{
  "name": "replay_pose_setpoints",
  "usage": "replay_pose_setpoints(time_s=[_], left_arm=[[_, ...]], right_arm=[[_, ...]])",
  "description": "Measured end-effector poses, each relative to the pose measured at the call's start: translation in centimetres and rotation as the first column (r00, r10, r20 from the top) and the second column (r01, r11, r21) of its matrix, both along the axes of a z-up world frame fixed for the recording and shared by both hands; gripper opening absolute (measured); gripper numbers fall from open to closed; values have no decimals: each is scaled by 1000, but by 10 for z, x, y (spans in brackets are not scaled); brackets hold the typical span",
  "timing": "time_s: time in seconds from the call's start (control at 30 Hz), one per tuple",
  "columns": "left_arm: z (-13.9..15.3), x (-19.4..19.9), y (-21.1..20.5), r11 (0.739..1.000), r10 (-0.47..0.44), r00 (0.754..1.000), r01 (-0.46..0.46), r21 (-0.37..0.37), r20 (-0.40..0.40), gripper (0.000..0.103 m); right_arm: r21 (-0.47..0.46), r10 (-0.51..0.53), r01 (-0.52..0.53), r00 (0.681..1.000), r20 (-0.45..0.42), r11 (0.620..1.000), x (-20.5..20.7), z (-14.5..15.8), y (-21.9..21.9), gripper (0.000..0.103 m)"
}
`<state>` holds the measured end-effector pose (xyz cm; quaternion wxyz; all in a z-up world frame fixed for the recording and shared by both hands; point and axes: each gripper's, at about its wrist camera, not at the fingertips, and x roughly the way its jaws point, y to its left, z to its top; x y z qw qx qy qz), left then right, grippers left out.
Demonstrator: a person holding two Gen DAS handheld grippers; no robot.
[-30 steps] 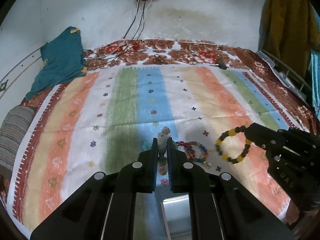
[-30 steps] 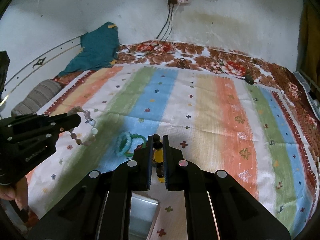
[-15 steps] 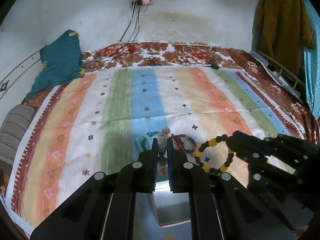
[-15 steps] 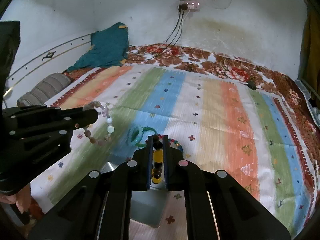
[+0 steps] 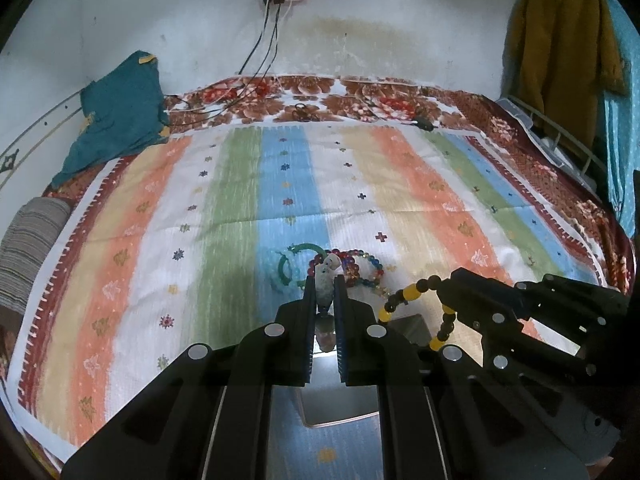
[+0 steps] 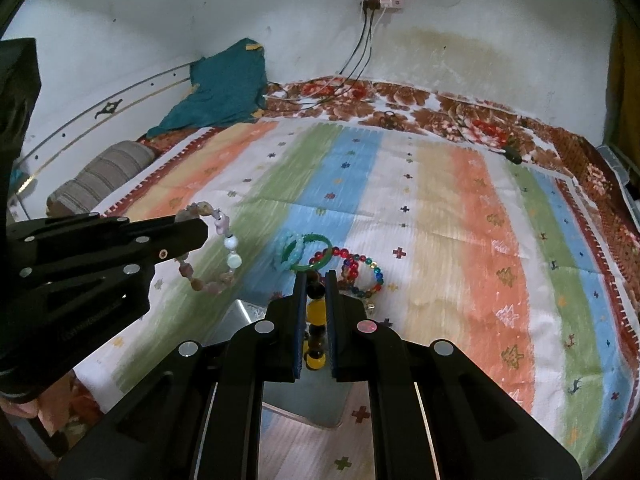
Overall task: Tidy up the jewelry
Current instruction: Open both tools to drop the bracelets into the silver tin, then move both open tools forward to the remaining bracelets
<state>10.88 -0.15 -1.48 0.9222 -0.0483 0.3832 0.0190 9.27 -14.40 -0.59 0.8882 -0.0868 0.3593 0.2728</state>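
Since a second ago both my grippers have drawn closer together, over the grey tray (image 6: 240, 312). My left gripper (image 5: 324, 292) stays clamped on the pale pink bracelet (image 6: 208, 248), hanging at nine o'clock in the right view. My right gripper (image 6: 316, 292) pinches the yellow-and-black bracelet (image 5: 416, 312). At twelve o'clock, the green bangle (image 6: 310, 254) and multicoloured bracelet (image 6: 360, 272) lie on the striped bedspread (image 6: 460, 200).
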Motion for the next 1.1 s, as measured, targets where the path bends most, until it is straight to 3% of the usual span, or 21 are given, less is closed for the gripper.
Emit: replay_pose_setpoints(time_s=[0.37, 0.4, 0.47, 0.7, 1.1], left_arm=[[-12, -2, -2, 998, -25, 998, 21, -61, -64, 8], [-12, -2, -2, 998, -25, 997, 21, -54, -69, 13], [-13, -2, -3, 999, -25, 997, 23, -35, -75, 31], [-11, 1, 13, 998, 45, 996, -47, -32, -74, 50], [-12, 4, 31, 993, 92, 992, -98, -66, -88, 50]], right_arm=[[-2, -21, 21, 999, -41, 1000, -1, -6, -4, 11], [-6, -25, 25, 999, -46, 1000, 0, -7, -4, 13], [-16, -48, 47, 998, -43, 999, 2, -8, -7, 47], [-12, -91, 91, 993, -78, 996, 14, -12, -17, 47], [-11, -100, 100, 991, -91, 995, 20, -13, -20, 47]])
